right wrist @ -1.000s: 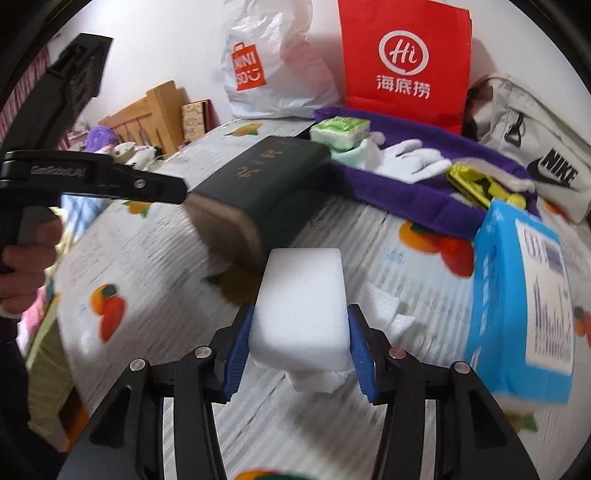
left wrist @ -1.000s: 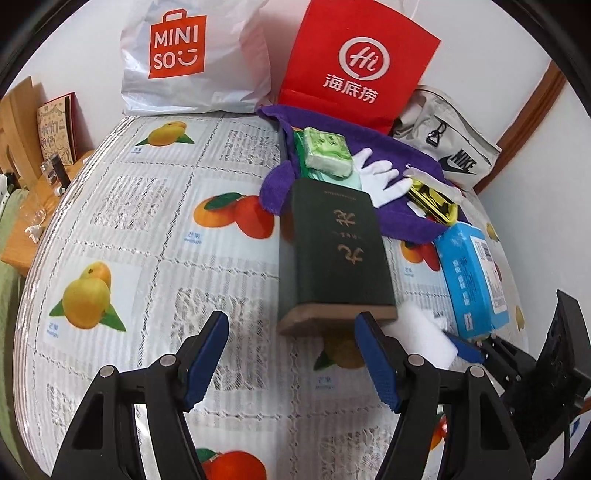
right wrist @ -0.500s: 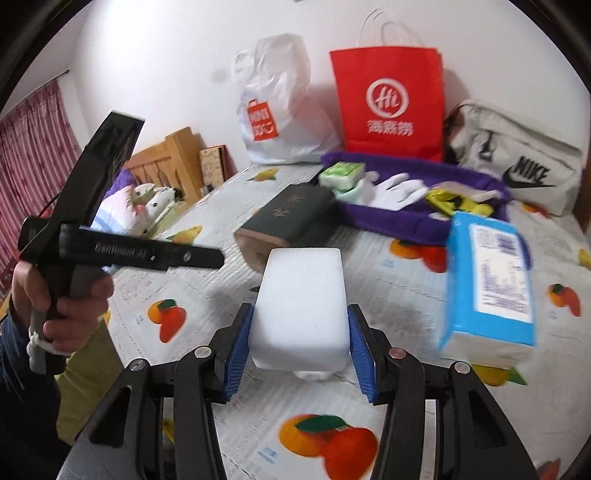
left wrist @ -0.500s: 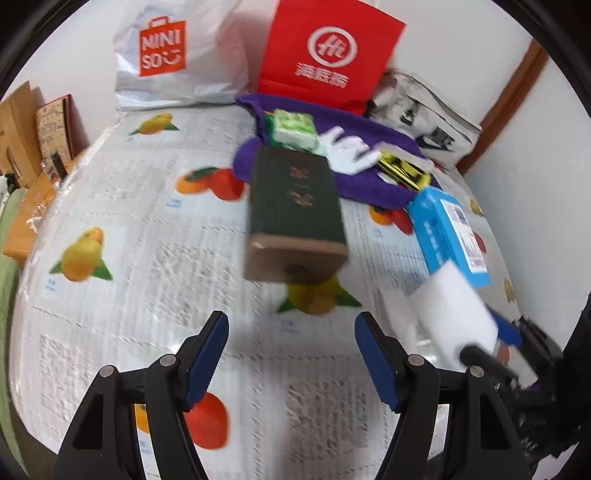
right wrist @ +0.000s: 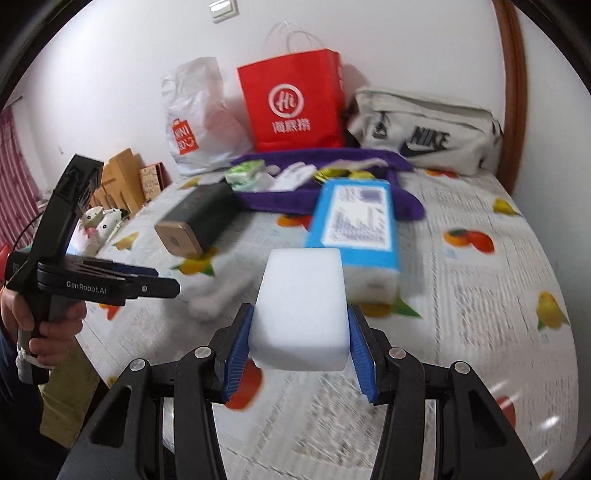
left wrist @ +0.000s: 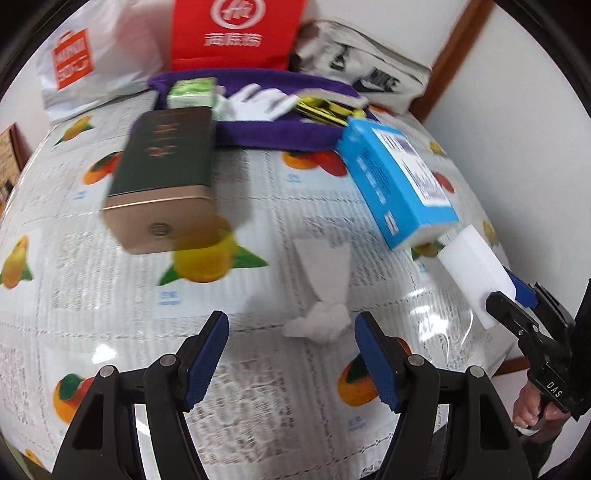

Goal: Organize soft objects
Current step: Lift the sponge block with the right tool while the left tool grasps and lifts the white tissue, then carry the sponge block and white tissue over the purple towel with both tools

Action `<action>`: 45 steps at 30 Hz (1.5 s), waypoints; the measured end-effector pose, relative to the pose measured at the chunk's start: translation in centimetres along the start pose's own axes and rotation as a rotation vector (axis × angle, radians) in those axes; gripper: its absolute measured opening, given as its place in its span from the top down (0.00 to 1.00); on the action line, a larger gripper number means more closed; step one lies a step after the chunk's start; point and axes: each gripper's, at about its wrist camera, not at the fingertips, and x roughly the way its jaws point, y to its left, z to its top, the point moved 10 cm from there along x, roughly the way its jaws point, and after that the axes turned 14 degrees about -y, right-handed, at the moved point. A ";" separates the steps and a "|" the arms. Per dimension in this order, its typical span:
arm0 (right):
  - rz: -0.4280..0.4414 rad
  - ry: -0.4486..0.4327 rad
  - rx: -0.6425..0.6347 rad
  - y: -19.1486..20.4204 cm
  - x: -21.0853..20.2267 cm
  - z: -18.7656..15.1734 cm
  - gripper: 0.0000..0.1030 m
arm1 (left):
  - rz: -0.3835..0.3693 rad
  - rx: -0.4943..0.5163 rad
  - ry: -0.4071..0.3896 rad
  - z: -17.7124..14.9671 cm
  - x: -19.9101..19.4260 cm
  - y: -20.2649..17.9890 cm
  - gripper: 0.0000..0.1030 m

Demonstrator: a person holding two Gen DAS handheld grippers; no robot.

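My right gripper [right wrist: 301, 347] clamps the white sponge block [right wrist: 301, 306] at lower centre; my left gripper [left wrist: 291, 354] gapes empty above the crumpled tissue [left wrist: 319, 321].

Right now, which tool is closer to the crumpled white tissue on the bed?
The left tool. Its open tips hang just short of the tissue, nothing between them. The right tool sits off to the side, holding the white sponge.

— What's behind the table [right wrist: 517, 258] on my feed?
— I see a plain white wall [right wrist: 110, 55], a brown door frame [right wrist: 515, 92] at the right edge, a light switch [right wrist: 223, 8] top centre.
— Upper left?
— Striped pink curtain [right wrist: 16, 177], wooden headboard [right wrist: 118, 177] beside it.
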 end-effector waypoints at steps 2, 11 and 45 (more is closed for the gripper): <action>-0.013 0.015 0.004 -0.8 -0.1 -1.1 0.52 | 0.006 0.033 0.013 -0.2 0.6 -0.8 0.35; -0.012 0.057 0.057 -2.9 0.9 -4.1 0.52 | 0.057 0.169 0.038 -0.5 3.2 -2.9 0.40; 0.021 0.003 -0.004 -0.3 1.2 0.1 0.50 | 0.148 -0.013 -0.121 1.9 -3.0 6.4 0.77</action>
